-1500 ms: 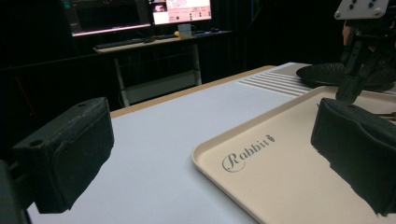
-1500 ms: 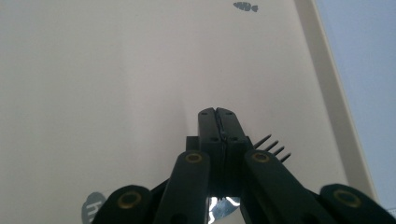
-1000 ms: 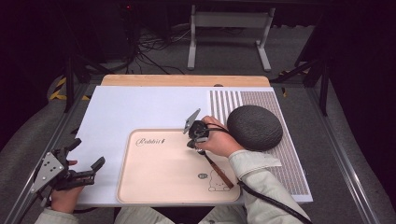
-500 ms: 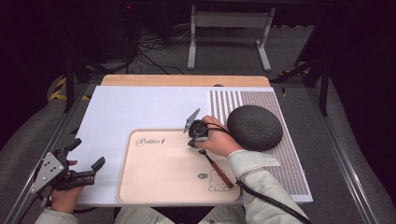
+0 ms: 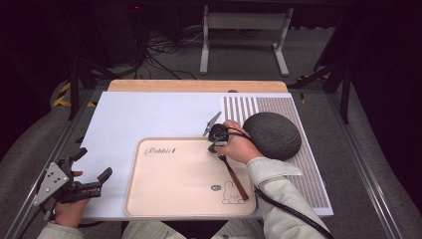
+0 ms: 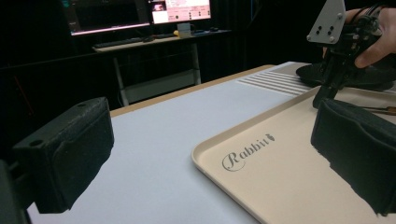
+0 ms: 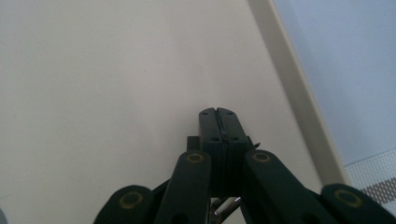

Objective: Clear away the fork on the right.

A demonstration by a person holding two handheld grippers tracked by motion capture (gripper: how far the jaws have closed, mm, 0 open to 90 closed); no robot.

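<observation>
A: From above, our right claw (image 5: 213,148) stands tip-down on the tray (image 5: 174,184), near its far right corner. The wooden-handled tool (image 5: 238,183) lies on the tray just beneath that hand, handle toward us.

B: Our left claw (image 5: 92,163) waits wide open and empty at the surface's (image 5: 139,114) near left corner.

A: The left gripper view agrees: open pads, with the tool (image 6: 385,110) flat behind the right claw (image 6: 322,100).

B: In the right gripper view the jaws are pressed together; we cannot tell whether they pinch the tool's metal end.

A: We judge we're picking it up. Next we need a sure grip, then a gentle lift.
</observation>
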